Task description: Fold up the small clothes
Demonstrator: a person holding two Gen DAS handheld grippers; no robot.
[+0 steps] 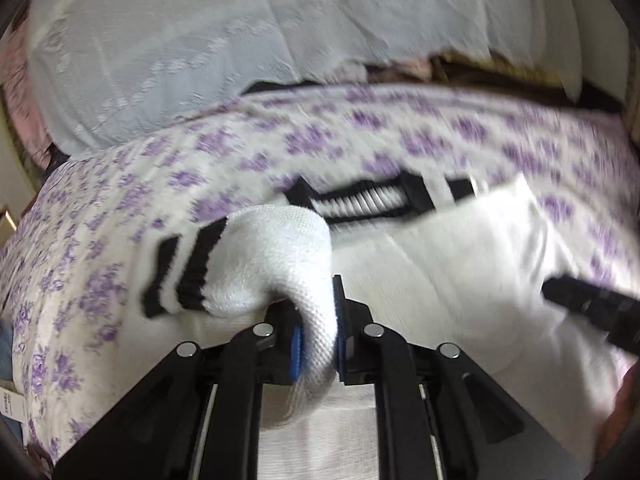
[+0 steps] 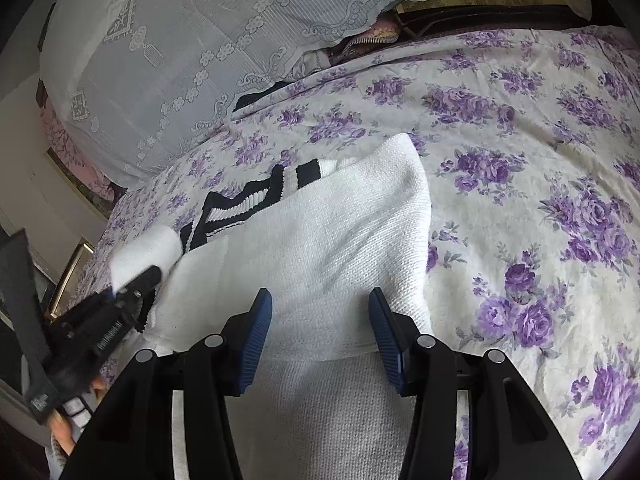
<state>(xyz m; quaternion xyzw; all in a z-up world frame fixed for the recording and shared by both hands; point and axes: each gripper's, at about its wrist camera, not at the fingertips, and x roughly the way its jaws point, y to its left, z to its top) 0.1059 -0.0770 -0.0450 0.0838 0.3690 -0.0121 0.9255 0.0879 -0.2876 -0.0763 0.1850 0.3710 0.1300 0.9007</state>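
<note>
A small white knit sweater (image 2: 320,240) with black-striped trim lies on the floral bedspread (image 2: 520,160). My left gripper (image 1: 318,344) is shut on its white sleeve (image 1: 272,256), lifted above the bed, with the black-striped cuff (image 1: 180,276) hanging to the left. The sweater's body (image 1: 460,264) and striped collar (image 1: 360,200) lie beyond it. My right gripper (image 2: 320,340) is open and empty just above the sweater's near part. In the right wrist view the left gripper (image 2: 132,284) holds the sleeve (image 2: 144,252) at the left.
A white lace-covered pillow (image 2: 180,40) lies at the head of the bed, far left. A dark headboard or frame (image 2: 480,12) runs along the back. The bed's left edge (image 2: 80,264) drops off near the left gripper.
</note>
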